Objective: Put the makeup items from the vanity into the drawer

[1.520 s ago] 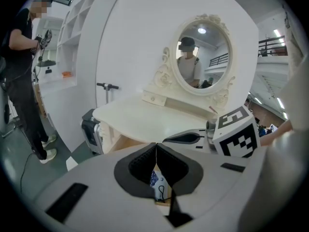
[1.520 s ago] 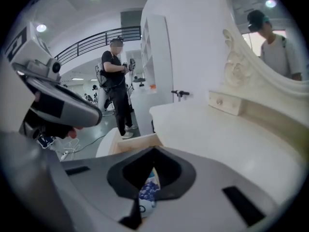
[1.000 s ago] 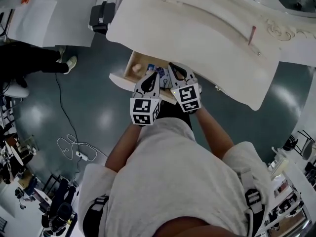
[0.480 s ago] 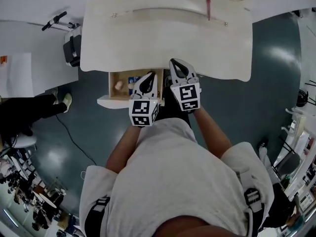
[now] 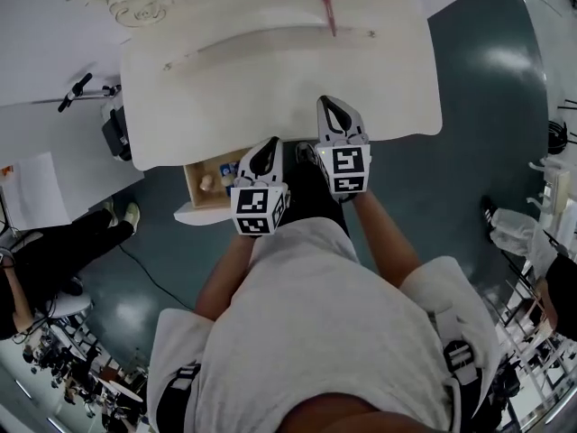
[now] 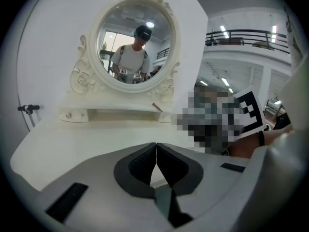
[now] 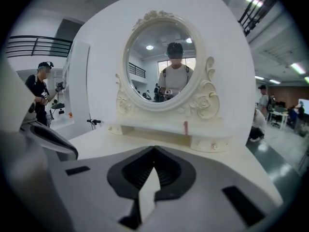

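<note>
The vanity (image 5: 225, 106) fills the upper part of the head view, and its oval mirror (image 7: 164, 62) stands at 12 o'clock from both my tools. The open drawer (image 5: 192, 186) juts out below the front edge, at 8 o'clock of my left gripper (image 5: 268, 142), with a few small things lying in it. The left gripper and my right gripper (image 5: 335, 106) each have their jaws pressed together on nothing, tips near the front edge. One makeup item shows on the vanity: a slim pink-red stick (image 5: 329, 14) on the low shelf beneath the mirror, at 12 o'clock of the right gripper and well apart from it. For a clean pick, I judge the right jaws should spread before arriving, straddle the stick's narrow width, and close at mid-length so it cannot roll.
</note>
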A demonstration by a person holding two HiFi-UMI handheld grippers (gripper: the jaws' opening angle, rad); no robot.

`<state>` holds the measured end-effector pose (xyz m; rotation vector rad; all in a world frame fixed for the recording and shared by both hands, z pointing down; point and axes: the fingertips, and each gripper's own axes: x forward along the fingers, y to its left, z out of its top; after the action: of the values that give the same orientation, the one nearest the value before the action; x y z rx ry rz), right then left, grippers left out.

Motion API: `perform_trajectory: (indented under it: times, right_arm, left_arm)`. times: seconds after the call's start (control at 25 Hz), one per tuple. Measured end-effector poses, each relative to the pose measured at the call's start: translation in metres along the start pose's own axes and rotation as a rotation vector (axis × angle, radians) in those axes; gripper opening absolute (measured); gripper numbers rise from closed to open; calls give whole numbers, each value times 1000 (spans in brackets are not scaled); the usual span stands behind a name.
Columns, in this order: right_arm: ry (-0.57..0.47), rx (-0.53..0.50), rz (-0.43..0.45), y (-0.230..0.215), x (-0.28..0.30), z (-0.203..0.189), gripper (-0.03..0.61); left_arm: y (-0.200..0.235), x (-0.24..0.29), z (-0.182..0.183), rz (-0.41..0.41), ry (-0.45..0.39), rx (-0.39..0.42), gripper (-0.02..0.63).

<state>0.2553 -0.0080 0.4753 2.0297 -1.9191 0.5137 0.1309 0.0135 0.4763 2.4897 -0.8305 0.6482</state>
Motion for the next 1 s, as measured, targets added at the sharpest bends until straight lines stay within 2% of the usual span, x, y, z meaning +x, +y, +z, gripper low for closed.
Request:
perform_trajectory:
  times: [0.24, 0.48, 0.72, 1.0]
  right_arm:
    - [-4, 11, -58, -41, 29, 7, 14]
    - [-23, -15, -65, -67, 51, 23, 15]
    - [-6, -18, -86, -83, 77, 20, 15]
    - [28, -71, -176, -102, 106, 16, 17]
  left_arm:
    - [4, 26, 4, 17, 37, -6, 8]
    - [5, 46, 14, 38, 51, -23, 8]
    - [14, 60, 14, 64, 71, -42, 8]
    - [28, 67, 15, 88, 80, -58, 8]
